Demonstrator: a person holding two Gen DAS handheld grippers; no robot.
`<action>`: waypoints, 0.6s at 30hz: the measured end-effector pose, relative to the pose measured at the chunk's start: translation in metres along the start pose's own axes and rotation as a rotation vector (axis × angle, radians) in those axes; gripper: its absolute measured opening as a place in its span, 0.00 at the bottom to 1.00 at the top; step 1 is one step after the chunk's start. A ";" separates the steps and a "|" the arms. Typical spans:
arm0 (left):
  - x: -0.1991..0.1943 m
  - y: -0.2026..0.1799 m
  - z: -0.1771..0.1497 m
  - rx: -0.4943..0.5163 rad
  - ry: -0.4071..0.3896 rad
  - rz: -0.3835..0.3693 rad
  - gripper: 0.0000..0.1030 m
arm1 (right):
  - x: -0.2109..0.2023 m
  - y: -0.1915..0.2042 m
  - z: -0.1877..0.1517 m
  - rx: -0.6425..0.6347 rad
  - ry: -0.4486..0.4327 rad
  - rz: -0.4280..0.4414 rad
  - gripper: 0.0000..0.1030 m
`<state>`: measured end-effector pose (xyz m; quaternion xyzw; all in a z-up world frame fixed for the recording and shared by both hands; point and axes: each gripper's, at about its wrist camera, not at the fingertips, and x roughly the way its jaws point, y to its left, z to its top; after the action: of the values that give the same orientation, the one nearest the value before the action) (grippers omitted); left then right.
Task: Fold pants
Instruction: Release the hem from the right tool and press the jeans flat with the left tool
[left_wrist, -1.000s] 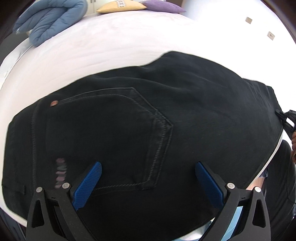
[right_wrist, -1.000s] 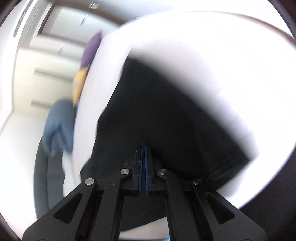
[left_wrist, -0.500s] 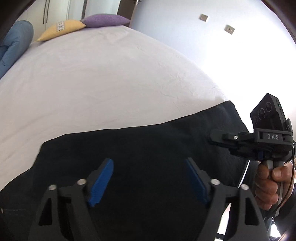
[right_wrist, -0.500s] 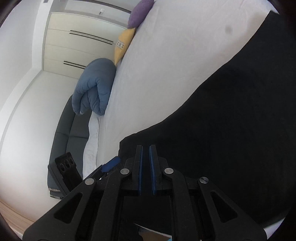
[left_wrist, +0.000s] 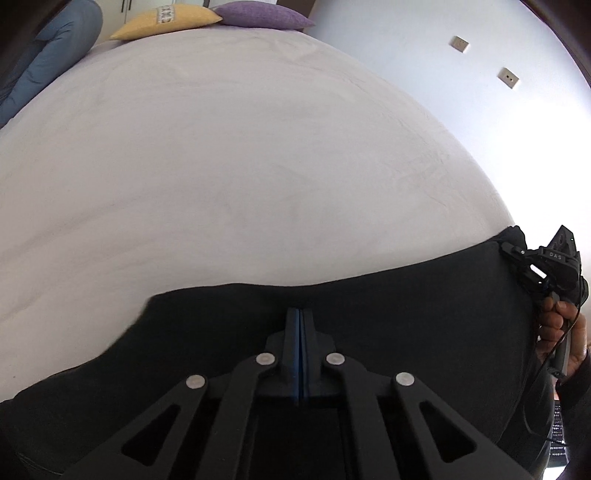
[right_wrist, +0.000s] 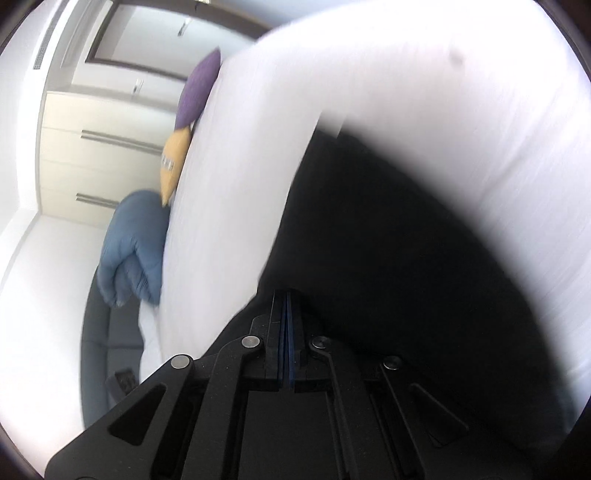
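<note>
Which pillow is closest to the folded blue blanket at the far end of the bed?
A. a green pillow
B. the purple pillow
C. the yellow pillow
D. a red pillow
C. In the left wrist view the yellow pillow lies between the blue blanket and the purple pillow, and in the right wrist view its tip meets the blanket.

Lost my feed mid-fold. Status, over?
Left gripper just closed, fingers together over the black pants; grip unconfirmed. Right gripper shut at the pants' edge. Pants flat on white bed. Nothing in the way.
</note>
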<state>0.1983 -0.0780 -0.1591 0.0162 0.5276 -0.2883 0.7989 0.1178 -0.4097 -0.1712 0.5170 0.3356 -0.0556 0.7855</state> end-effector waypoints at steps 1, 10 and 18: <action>-0.008 0.012 -0.004 -0.010 -0.007 0.026 0.02 | -0.005 0.000 0.005 -0.005 -0.023 -0.023 0.00; -0.089 0.017 -0.064 -0.084 -0.149 -0.016 0.02 | -0.008 0.078 -0.070 -0.087 0.091 0.210 0.00; -0.065 -0.019 -0.150 -0.151 -0.121 -0.082 0.02 | 0.093 0.083 -0.221 -0.140 0.444 0.168 0.00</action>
<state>0.0463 -0.0158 -0.1648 -0.0831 0.4989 -0.2806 0.8158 0.1218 -0.1601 -0.2145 0.4871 0.4589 0.1483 0.7281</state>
